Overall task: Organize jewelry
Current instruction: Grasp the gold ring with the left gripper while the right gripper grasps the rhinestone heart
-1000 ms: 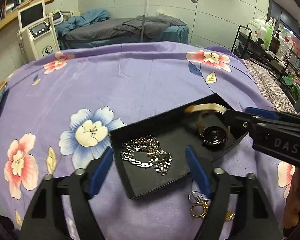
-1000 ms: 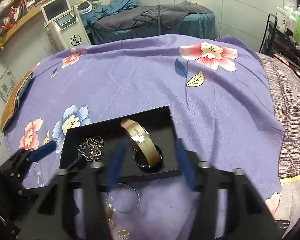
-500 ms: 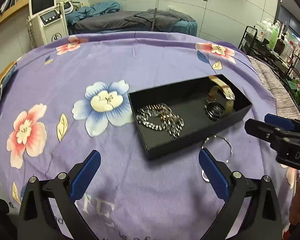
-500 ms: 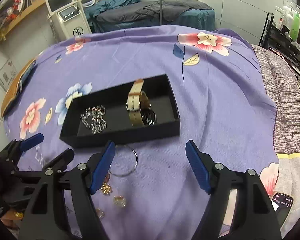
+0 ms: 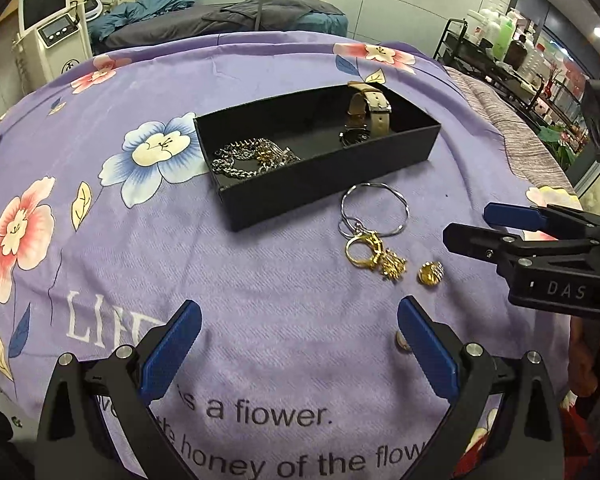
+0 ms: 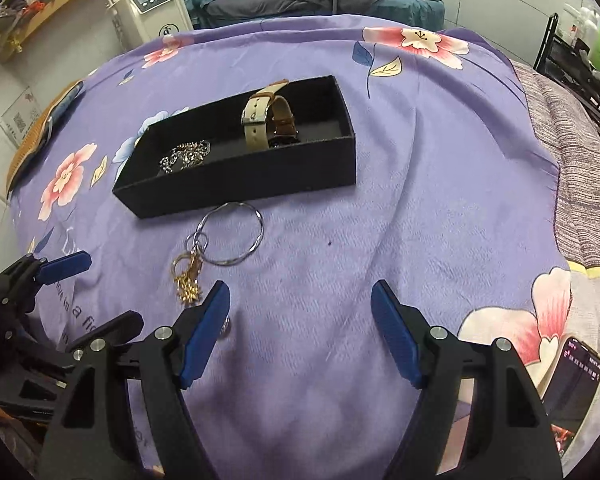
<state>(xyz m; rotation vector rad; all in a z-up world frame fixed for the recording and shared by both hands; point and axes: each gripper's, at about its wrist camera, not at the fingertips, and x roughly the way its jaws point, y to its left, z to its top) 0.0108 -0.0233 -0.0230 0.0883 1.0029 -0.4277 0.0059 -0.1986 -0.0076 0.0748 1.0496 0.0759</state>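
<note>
purple flowered bedspread [image 5: 260, 80] over a soft bed, clinic-type room behind. black tray [image 5: 332, 172] sits mid-bed, already holding a silver chain [image 5: 248, 158] at its left end and a tan-strap watch [image 5: 366, 114] at its right end. loose pieces lie on the cloth just near of the tray: thin silver bangle [image 5: 374, 210], a gold ring and charm cluster [image 5: 374, 256] touching it, a gold earring [image 5: 430, 274] to the right, one small stud [image 5: 401, 340] beside the left gripper's right finger. left gripper [image 5: 296, 350] fingers spread wide, nothing between them; right gripper [image 6: 300, 330] fingers also spread, empty

risks: bangle and gold cluster look tangled, so lifting one may drag the other off; soft cloth could get pinched along with tiny pieces; small earring may slip from wide pads; grippers are close together and could bump over the pile
</note>
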